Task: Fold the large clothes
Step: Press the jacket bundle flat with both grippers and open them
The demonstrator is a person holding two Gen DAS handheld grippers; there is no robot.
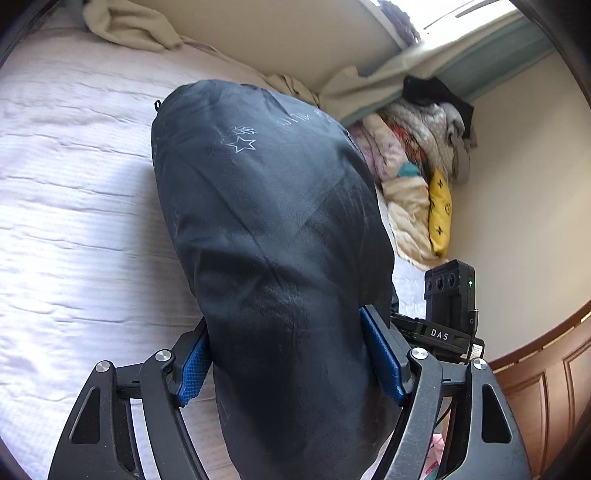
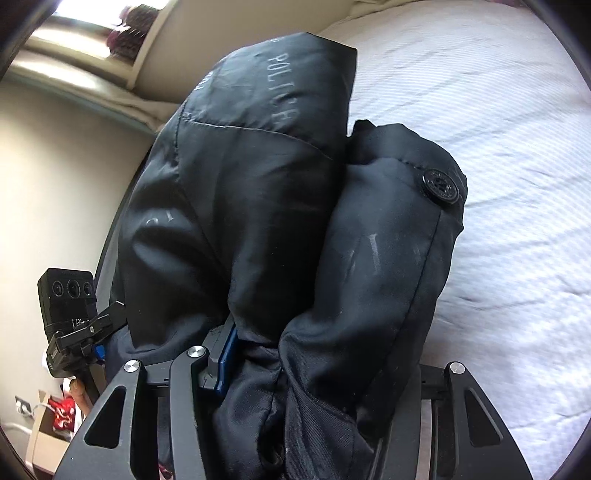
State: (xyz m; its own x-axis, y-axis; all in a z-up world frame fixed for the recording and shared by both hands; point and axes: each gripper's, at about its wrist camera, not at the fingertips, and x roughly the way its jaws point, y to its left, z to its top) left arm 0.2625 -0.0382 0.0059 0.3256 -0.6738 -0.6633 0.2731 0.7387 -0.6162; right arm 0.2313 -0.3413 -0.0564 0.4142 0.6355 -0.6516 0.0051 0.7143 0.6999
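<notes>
A bulky black padded jacket [image 1: 266,221] with pale printed stars and lettering is bundled lengthwise over the white bedsheet [image 1: 66,206]. My left gripper [image 1: 288,362] is shut on its near end, both blue pads [image 1: 192,369] pressed into the fabric. In the right wrist view the same jacket [image 2: 240,192] shows a folded part with a large black button [image 2: 440,185]. My right gripper [image 2: 317,362] is shut on the bunched cloth; one blue pad [image 2: 227,354] shows, and the other finger is hidden under the jacket. The two grippers sit side by side.
Folded clothes and a yellow cushion [image 1: 439,210] are piled in the corner by the wall. A cream blanket [image 1: 122,26] lies at the bed's far end. A brown wooden bed frame [image 1: 546,376] edges the mattress. A cardboard box [image 2: 48,432] stands on the floor.
</notes>
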